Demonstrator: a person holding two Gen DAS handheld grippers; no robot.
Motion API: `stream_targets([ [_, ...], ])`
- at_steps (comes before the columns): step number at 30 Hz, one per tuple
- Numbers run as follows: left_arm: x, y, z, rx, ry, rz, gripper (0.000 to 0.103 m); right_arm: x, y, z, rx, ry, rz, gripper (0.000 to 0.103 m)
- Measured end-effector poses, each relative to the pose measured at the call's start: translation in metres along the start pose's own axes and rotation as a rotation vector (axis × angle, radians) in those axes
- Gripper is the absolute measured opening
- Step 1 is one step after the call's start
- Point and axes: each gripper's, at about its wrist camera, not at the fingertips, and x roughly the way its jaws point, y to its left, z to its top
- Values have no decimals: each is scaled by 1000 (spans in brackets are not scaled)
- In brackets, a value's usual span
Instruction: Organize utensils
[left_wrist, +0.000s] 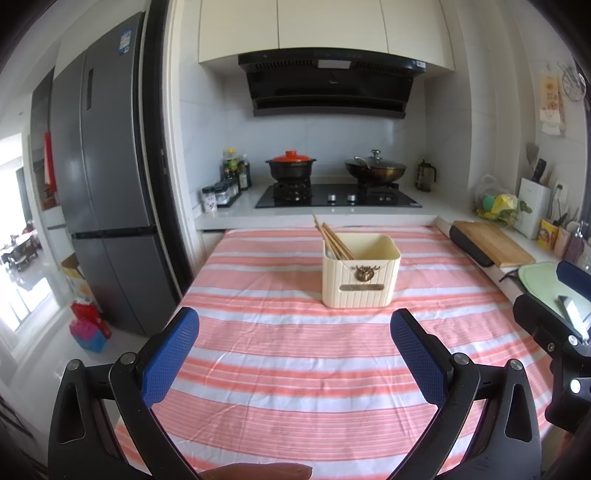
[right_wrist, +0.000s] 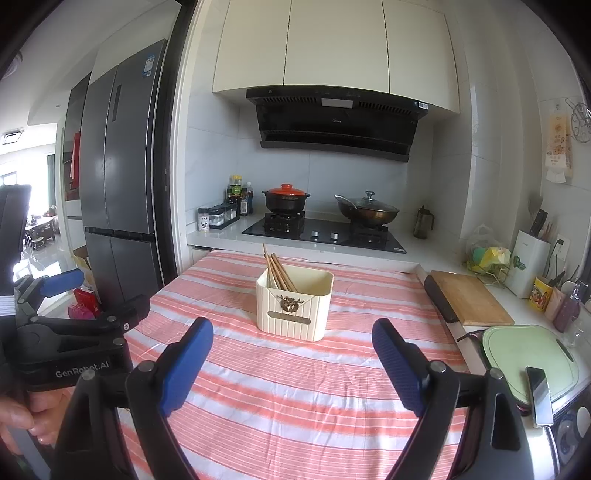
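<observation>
A cream ribbed utensil holder (left_wrist: 360, 277) with a brass emblem stands on the pink-and-white striped tablecloth (left_wrist: 295, 362). Several wooden chopsticks (left_wrist: 332, 238) lean in its left side. The holder (right_wrist: 295, 308) and the chopsticks (right_wrist: 279, 273) also show in the right wrist view. My left gripper (left_wrist: 295, 328) is open and empty, hovering above the cloth in front of the holder. My right gripper (right_wrist: 291, 339) is open and empty, also in front of the holder. The left gripper's body (right_wrist: 74, 332) shows at the left of the right wrist view.
Behind the table is a counter with a gas hob (left_wrist: 338, 197), a black pot with a red lid (left_wrist: 291, 166) and a lidded wok (left_wrist: 375, 168). A wooden cutting board (right_wrist: 469, 297), a green board (right_wrist: 524, 356) and a phone (right_wrist: 539, 395) lie at the right. A fridge (left_wrist: 103, 177) stands left.
</observation>
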Motion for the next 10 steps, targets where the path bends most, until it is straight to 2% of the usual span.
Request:
stream_targets([
  [10, 0, -2, -1, -12, 7, -28, 103, 3, -4, -2, 4, 13, -8, 90],
])
